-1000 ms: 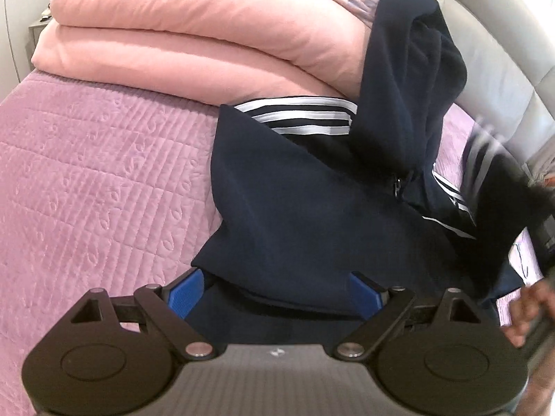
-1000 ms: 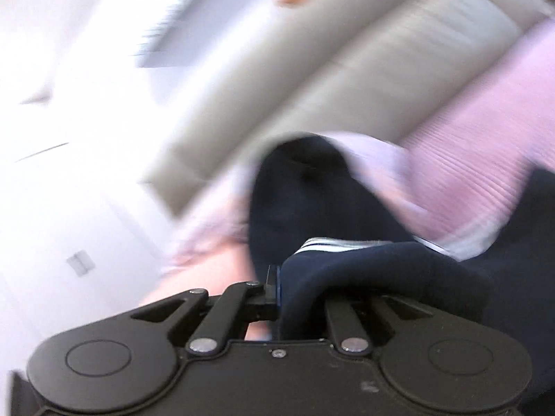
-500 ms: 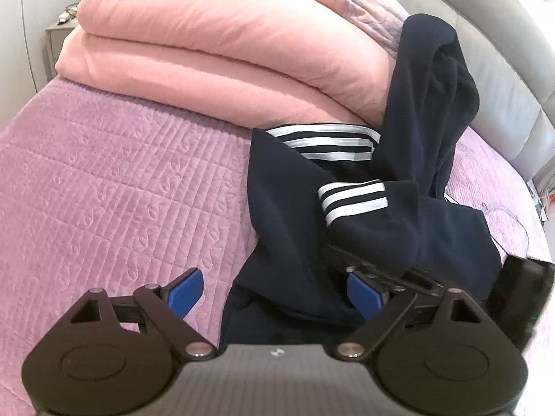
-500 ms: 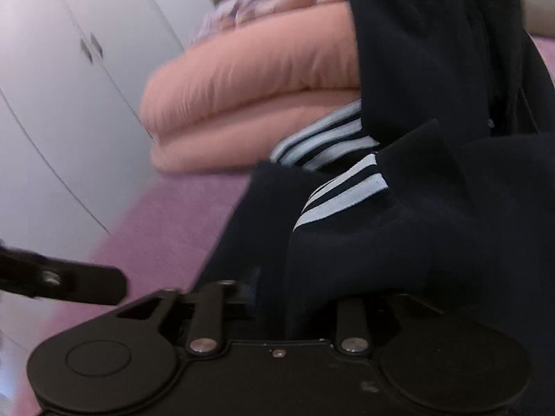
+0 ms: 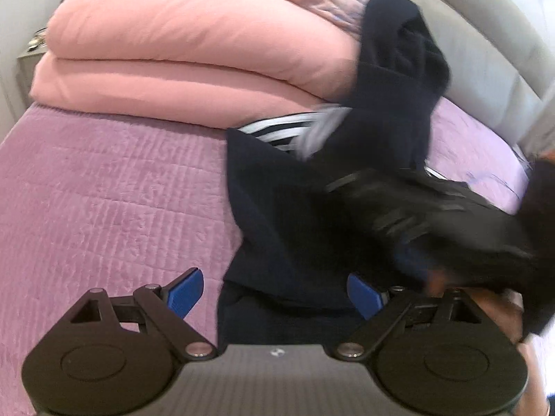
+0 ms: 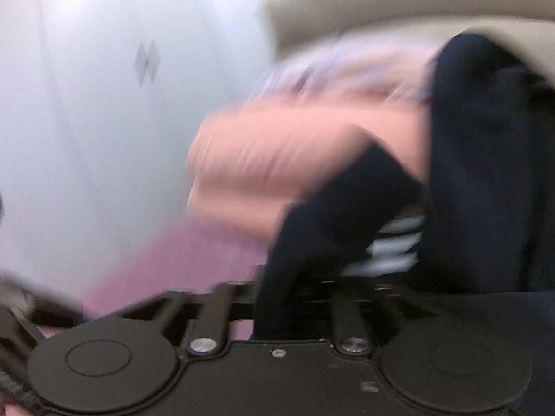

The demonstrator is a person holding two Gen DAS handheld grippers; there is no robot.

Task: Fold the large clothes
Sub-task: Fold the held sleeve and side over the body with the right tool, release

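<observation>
Navy fleece garment with white stripes [image 5: 298, 215] lies rumpled on the quilted mauve bedspread [image 5: 111, 187], its far end draped up against the folded pink duvet [image 5: 194, 62] and the grey padded headboard [image 5: 485, 69]. Left gripper [image 5: 274, 293] hovers over the garment's near hem, blue pads spread wide and gripping nothing. Right gripper [image 6: 295, 294] is blurred; dark cloth lies between its fingers, but I cannot tell whether they clamp it.

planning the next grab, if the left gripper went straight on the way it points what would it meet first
Most likely the navy jacket: the left gripper has its blue fingers spread wide, with dark cloth lying between and ahead of them. Depth is unclear; the purple bedspread lies underneath.
</observation>
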